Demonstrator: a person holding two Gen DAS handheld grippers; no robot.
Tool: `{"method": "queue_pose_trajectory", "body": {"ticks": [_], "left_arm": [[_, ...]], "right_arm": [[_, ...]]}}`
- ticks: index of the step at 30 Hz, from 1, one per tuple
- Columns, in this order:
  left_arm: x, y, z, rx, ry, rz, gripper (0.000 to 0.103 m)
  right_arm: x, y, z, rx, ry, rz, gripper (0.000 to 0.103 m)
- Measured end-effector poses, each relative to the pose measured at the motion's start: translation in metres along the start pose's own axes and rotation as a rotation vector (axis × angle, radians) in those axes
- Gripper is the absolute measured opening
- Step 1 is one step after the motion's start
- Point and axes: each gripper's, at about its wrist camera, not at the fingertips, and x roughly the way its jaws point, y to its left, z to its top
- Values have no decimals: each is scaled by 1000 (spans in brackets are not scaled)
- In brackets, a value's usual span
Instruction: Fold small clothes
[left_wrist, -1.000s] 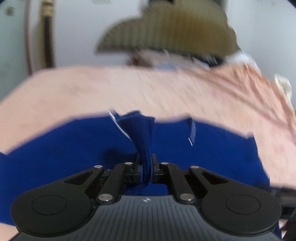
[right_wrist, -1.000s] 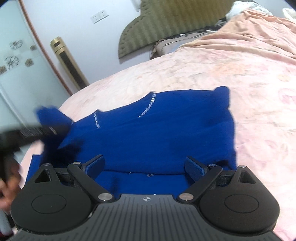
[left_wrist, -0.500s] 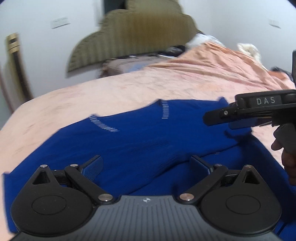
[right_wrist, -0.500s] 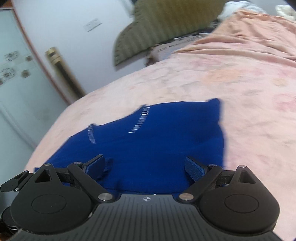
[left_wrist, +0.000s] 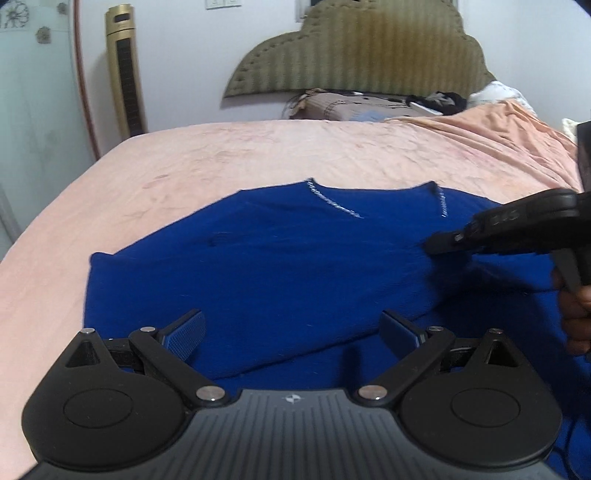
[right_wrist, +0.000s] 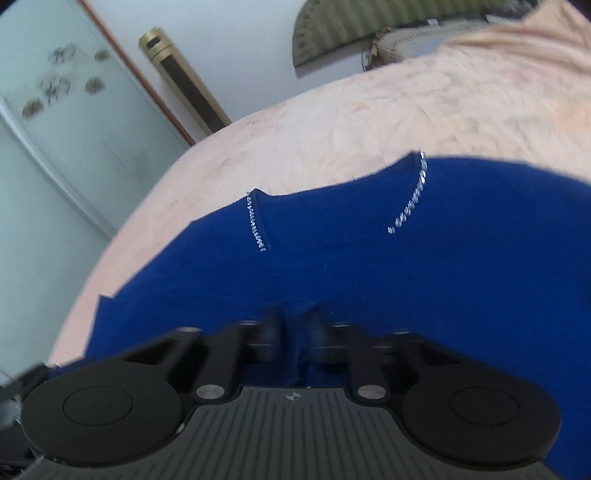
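**Blue sweater lying on the bed, right claw pinching its fabric**

A bed (left_wrist: 258, 155) with a peach-pink bedspread is filling most of both views, and a blue knit sweater (left_wrist: 280, 258) with two short lines of silver beads at its neckline is lying spread across the near part of it. Behind the bed, an olive padded headboard (left_wrist: 362, 48) is leaning against the white wall, with a brownish pillow (left_wrist: 351, 107) and a dark heap of cloth below it. A tall gold tower fan (left_wrist: 123, 70) is standing by the wall at the left, beside a frosted glass door with flower prints.

The left claw (left_wrist: 293, 332) is hovering wide open over the sweater's lower part, gripping nothing. The right claw (right_wrist: 293, 339) has just been closing, and a ridge of blue fabric is standing pinched between its fingers; that view is blurred.

Only the left wrist view is showing the right claw from the side, reaching in over the sweater's right part and covering some of it, with the person's hand (left_wrist: 576, 314) on its trigger.
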Motion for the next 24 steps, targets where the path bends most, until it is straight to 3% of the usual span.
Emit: {"method": "queue_pose_trajectory", "body": {"ticks": [3,7,10,18,24], "left_arm": [[1,1,2,3,-12,38,101],[1,5,4,-8,-19,52,101],[3,11,5,-33,-8,60,101],[13,32,5,-123,27,100,101],[17,37,7,-147,42,124,101]], "right_arm": [[-17,-1,9,-4,-75,-16,10],[-47,-12,23,-8,-196,-114,10],[-68,-33,26,6,-237,-202,10],[-98,-92,1,116,-239,-303,10],[-95,-97,-12,132,-207,-312,10]]}}
